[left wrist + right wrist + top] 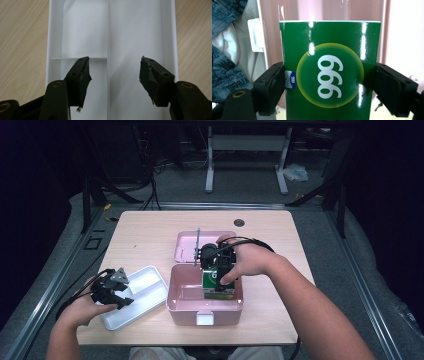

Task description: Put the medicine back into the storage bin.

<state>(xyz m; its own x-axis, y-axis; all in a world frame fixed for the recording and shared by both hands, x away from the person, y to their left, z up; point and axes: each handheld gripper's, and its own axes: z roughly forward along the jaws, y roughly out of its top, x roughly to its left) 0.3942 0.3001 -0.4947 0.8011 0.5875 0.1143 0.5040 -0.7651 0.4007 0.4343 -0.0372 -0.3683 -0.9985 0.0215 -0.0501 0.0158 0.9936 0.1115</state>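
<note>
Both forearms were bare, with no sleeve reaching the wrists. The left tool (112, 290) was black and carried a grey three-cornered plate (119, 276) on top; a black cable (80, 295) trailed from it. Its two jaws were black, wrapped in worn black tape, with brass-coloured screws at the joints. The right tool (220, 262) was black too, with a looping black cable (255, 242) and thick, blocky jaws.

green box (218, 281) hogging the pink bin's (178, 307) right half, left half open, white tray (145, 292) compartments free, far bench (150, 227) bare
</note>
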